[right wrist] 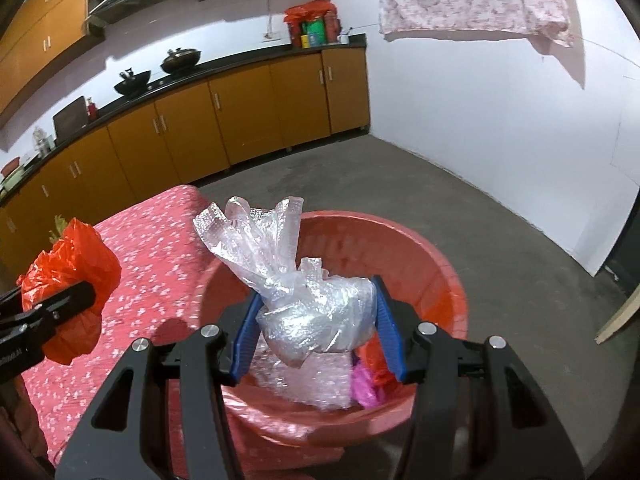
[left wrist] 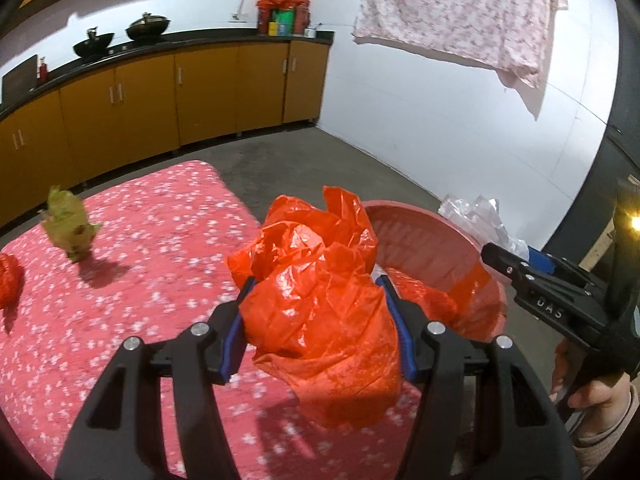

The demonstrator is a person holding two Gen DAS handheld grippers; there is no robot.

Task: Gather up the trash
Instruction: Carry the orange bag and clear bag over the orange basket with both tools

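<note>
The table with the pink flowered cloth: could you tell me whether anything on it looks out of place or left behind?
Yes. A crumpled green-yellow wrapper sits loose on the pink cloth, and a red scrap lies at its left edge, both outside the red basin.

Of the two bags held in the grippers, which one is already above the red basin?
The clear bag in the right gripper hangs over the basin. The orange bag in the left gripper is above the tablecloth.
</note>
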